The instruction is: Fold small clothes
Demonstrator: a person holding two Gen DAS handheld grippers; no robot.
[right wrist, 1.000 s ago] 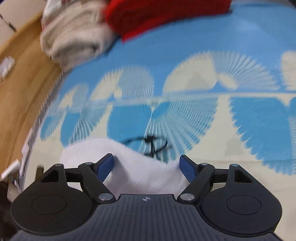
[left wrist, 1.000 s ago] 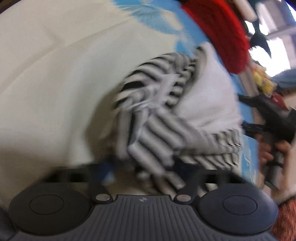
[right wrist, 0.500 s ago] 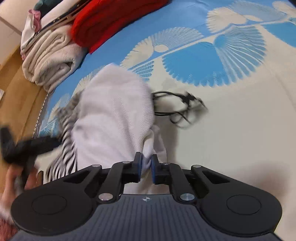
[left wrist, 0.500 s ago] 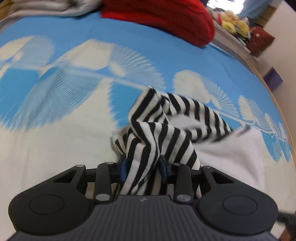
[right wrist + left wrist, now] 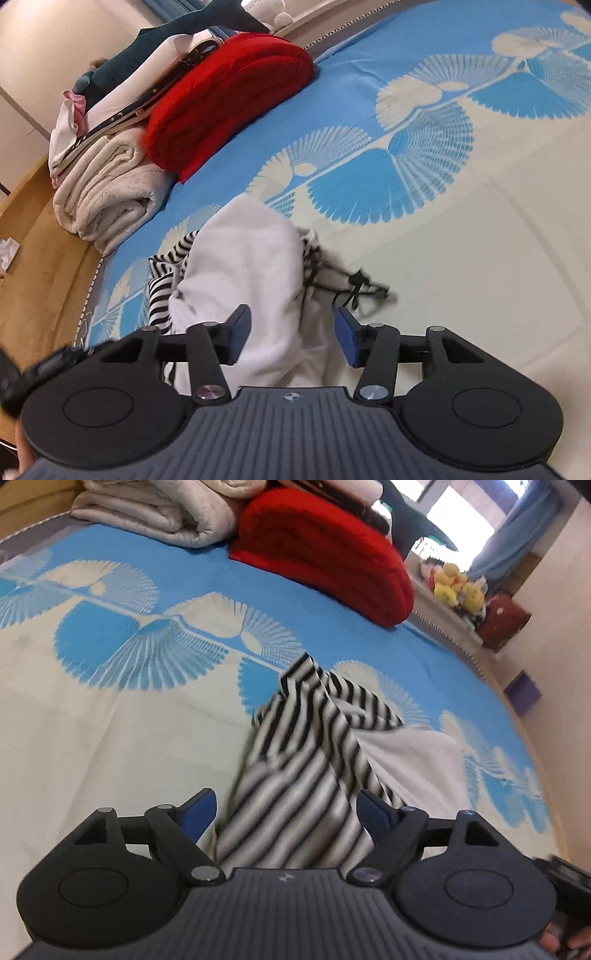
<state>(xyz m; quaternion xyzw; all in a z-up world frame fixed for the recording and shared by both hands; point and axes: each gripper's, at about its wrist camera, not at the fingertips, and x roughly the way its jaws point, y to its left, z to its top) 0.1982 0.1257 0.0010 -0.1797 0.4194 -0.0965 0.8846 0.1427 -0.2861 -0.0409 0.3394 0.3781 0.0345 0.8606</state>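
From the left wrist, the left gripper [image 5: 284, 808] has just been opening, its jaws now wide with the striped garment [image 5: 314, 746] loose between them, running away up the bedspread [image 5: 110, 738]. From the right wrist, the right gripper [image 5: 291, 325] has also just been opening, straddling the garment's white side unpinched; only here does the black cord [image 5: 354, 288] show, trailing right.

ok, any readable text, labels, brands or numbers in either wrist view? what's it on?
No readable text in either view.
Left hand-held gripper: small pale emblem on its ribbed body, a mark, not letters.
Right hand-held gripper: small round emblem, no letters.
Dark band in the clothes stack: pale specks, too small to read.
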